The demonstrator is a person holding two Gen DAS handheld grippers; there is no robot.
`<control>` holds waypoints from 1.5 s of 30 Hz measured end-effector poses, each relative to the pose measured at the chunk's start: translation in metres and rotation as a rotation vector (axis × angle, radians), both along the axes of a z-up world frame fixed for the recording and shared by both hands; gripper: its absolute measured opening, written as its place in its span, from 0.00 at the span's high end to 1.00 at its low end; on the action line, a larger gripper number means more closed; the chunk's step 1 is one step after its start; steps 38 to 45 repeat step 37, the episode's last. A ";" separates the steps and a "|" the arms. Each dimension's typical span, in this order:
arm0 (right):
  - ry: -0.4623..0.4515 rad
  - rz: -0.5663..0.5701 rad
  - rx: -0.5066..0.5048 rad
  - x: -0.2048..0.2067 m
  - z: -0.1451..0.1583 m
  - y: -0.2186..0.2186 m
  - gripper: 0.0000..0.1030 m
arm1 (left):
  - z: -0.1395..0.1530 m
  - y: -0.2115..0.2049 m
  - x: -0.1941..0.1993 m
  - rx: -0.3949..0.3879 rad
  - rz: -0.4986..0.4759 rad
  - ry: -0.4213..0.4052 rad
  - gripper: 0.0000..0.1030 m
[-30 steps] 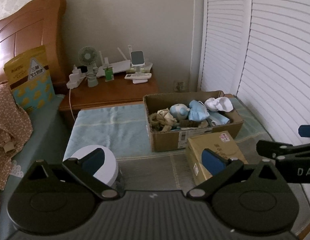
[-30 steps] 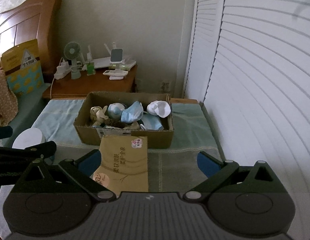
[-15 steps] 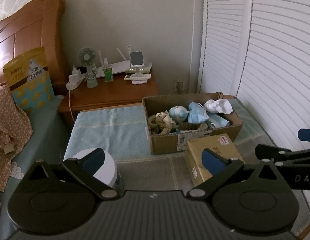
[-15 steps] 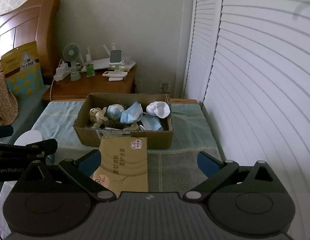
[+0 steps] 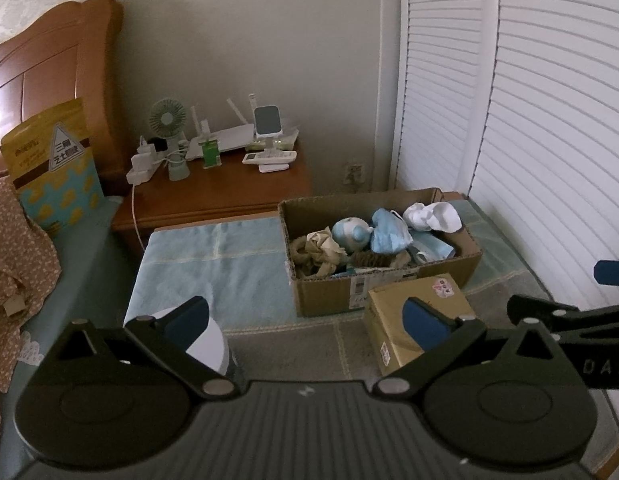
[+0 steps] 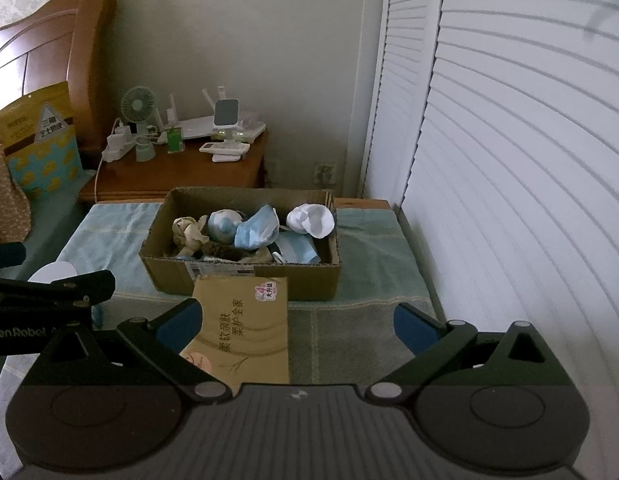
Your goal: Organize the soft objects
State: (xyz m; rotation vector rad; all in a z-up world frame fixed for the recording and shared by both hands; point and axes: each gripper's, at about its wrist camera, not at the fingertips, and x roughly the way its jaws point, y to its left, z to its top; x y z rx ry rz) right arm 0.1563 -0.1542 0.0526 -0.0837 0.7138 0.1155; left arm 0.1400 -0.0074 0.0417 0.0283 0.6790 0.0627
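Bedside mat [image 5: 213,264] mid-frame carries cardboard box [image 6: 241,276] pooling soft objects [image 6: 255,228]; we hold left gripper [image 5: 305,320], right gripper [image 6: 295,322] lower frame, fingers wide, empty, ready to pick

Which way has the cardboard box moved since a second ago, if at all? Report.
No, it has not moved. In the right wrist view the cardboard box keeps its place on the blue towel, in front of the nightstand.

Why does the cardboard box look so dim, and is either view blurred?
Left wrist view: bright louvered doors on the right, cardboard box dim but sharp; fisheye bends the door slats. Right wrist view: same side-lighting, tissue pack print readable, no motion blur; black vignette at the corners.
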 end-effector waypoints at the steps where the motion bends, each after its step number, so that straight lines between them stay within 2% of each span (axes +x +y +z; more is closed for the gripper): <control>1: 0.001 -0.001 -0.001 0.000 0.000 0.000 0.00 | 0.000 0.000 0.000 -0.002 -0.001 0.000 0.01; 45: -0.005 -0.009 0.002 0.000 0.002 -0.004 0.00 | 0.003 -0.004 0.003 0.006 -0.011 0.004 0.01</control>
